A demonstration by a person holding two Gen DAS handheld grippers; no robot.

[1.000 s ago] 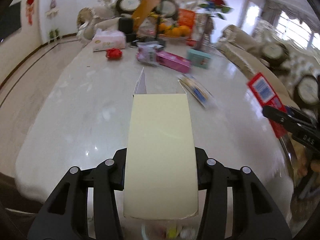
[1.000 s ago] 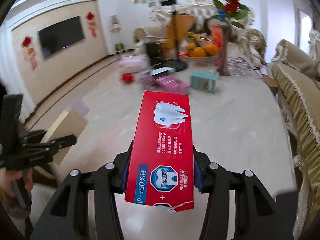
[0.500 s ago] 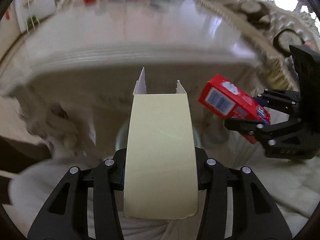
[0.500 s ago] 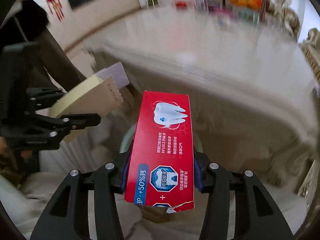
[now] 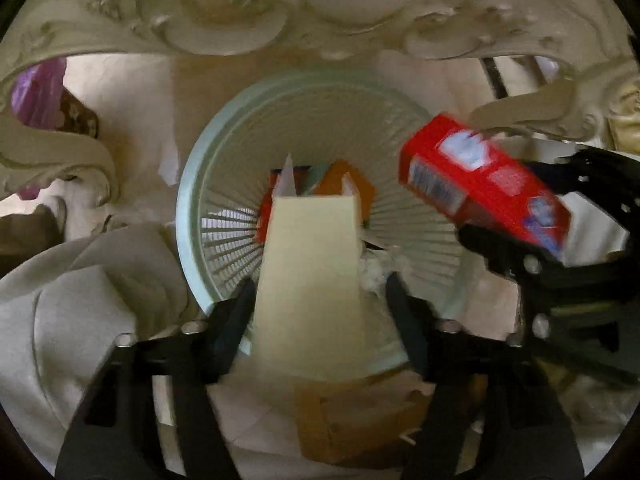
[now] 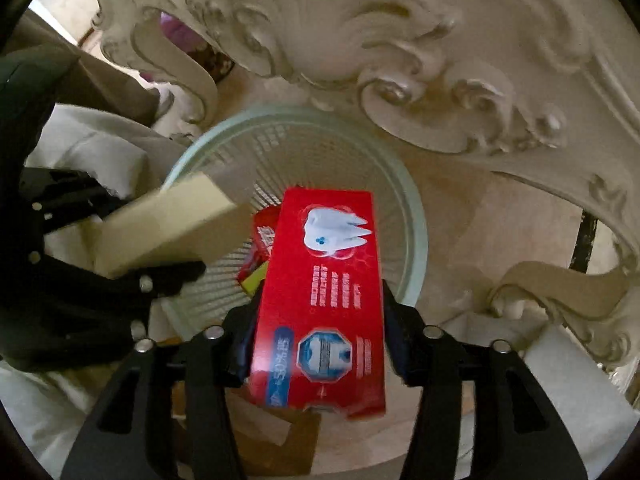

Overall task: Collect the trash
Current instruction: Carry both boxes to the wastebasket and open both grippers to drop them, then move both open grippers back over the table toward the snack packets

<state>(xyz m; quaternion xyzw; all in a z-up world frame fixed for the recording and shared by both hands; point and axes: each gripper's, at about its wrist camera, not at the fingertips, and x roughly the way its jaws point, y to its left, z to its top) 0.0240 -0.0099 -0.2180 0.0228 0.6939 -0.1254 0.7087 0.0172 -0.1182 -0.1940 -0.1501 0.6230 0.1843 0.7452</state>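
Left wrist view: left gripper (image 5: 320,280) clamped on pale yellow box (image 5: 310,280), held above green slatted basket (image 5: 188,216), probably for dropping. Right gripper (image 6: 318,320) likewise closed on red toothpaste box (image 6: 324,300), over the same basket, ready for release.

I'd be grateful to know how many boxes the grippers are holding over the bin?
2. The left gripper holds a pale yellow box; the right gripper holds a red toothpaste box. Both hang over the green bin. More cartons already inside are partly hidden.

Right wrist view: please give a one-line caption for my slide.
Right gripper holds a red toothpaste box above the pale green wastebasket.
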